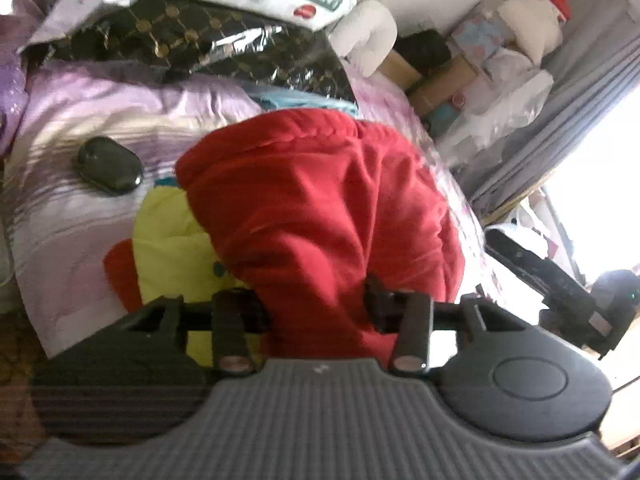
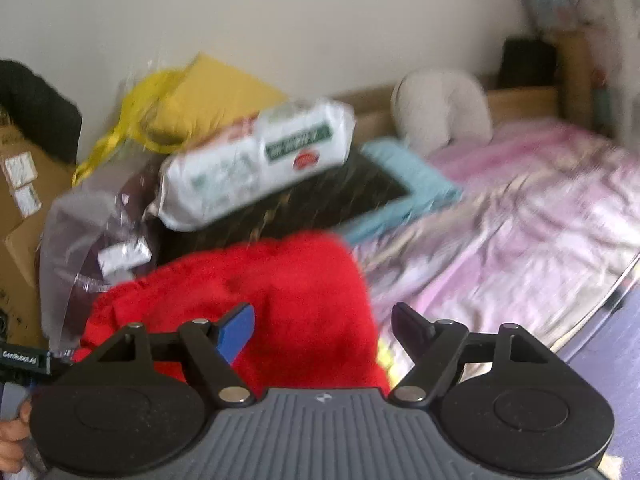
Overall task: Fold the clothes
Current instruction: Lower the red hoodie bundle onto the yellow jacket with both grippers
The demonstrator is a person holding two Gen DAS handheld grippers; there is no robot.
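A garment (image 1: 320, 208) lies bunched on the bed (image 1: 80, 220), overlapping another piece of clothing (image 1: 172, 240) to its left. Further left on the bed rests a small case (image 1: 110, 165). Behind the garment, bagged bundles (image 1: 192, 40) are stacked, a packet (image 2: 256, 160) on top.

Red garment (image 1: 320, 216), plain. Yellow-green cloth (image 1: 168, 236) with teal spots under it. Bedspread (image 1: 80, 120) pink-lilac with pale stripes, shiny. Glossy black oval case (image 1: 109, 165) near bedspread's left edge. Dark brown package (image 1: 168, 36) with gold dotted lattice. White pack (image 2: 256, 160) with green label, red mark. Light blue cloth (image 2: 416, 184). Right gripper (image 2: 324, 328) black, one blue pad (image 2: 240, 330).
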